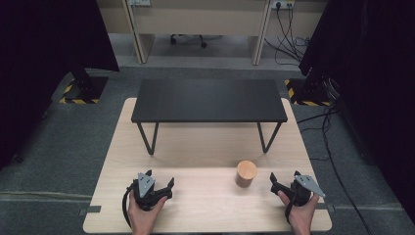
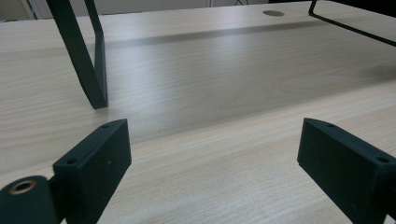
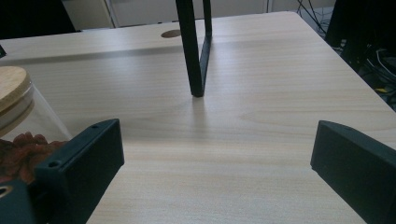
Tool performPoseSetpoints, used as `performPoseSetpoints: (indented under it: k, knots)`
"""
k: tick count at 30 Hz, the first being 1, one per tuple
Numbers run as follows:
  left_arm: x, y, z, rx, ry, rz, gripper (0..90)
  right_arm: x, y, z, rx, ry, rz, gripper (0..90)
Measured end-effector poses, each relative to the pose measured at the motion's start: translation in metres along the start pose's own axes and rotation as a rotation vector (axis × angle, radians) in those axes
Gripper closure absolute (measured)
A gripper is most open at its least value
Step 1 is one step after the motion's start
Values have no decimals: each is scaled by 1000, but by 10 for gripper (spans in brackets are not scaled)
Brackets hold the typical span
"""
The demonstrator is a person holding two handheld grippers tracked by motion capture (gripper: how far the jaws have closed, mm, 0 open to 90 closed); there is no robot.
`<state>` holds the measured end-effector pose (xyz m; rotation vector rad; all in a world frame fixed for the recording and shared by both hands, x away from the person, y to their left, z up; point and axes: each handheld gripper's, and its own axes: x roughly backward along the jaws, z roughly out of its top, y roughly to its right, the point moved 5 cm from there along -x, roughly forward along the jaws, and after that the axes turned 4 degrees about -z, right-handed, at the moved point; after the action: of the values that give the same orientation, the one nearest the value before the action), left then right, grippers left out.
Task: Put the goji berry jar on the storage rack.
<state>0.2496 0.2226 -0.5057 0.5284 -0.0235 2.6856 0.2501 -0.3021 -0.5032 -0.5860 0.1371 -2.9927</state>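
Observation:
A clear jar (image 1: 245, 174) with a round wooden lid stands on the light wooden table (image 1: 205, 210), right of centre near the front. My right gripper (image 1: 285, 175) rests just to its right with its jaws wide apart and nothing between them. In the right gripper view the jar (image 3: 13, 100) sits at the left edge, with reddish contents showing through the glass beside the left jaw of my right gripper (image 3: 217, 154). My left gripper (image 1: 160, 177) lies at the front left, open and empty. In the left gripper view, bare tabletop lies between the jaws of the left gripper (image 2: 215, 154).
A low black stand (image 1: 209, 100) on thin metal legs spans the back half of the table; one leg (image 2: 88, 60) rises ahead of the left gripper, another leg (image 3: 196, 51) ahead of the right. Cables (image 1: 323, 132) trail on the floor at right.

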Motion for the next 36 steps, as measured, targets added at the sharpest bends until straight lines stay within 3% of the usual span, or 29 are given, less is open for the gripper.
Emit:
performPoseSetpoints:
  k: [4,8,10,15,17,18,26,36]
  knots:
    - [0,1,0,-4,-1,0,90,0,0,0,4,1,6,25]
    - [0,1,0,-5,4,0,90,2,7,-3,15,19,64,23]
    - [0,1,0,-5,0,-1,89,4,11,-5,47,30,125,12]
    - [0,-1,0,5,5,-2,88,8,7,-6,147,33,191,9]
    - [0,-1,-1,6,6,-2,87,9,6,-7,161,34,210,9]
    - [0,-1,0,7,5,-3,87,10,7,-7,178,32,247,10]
    - [-1,0,0,-4,5,1,87,8,-1,-5,261,18,323,13]
    - [-1,0,0,-5,3,0,87,4,-3,-4,273,17,378,17]
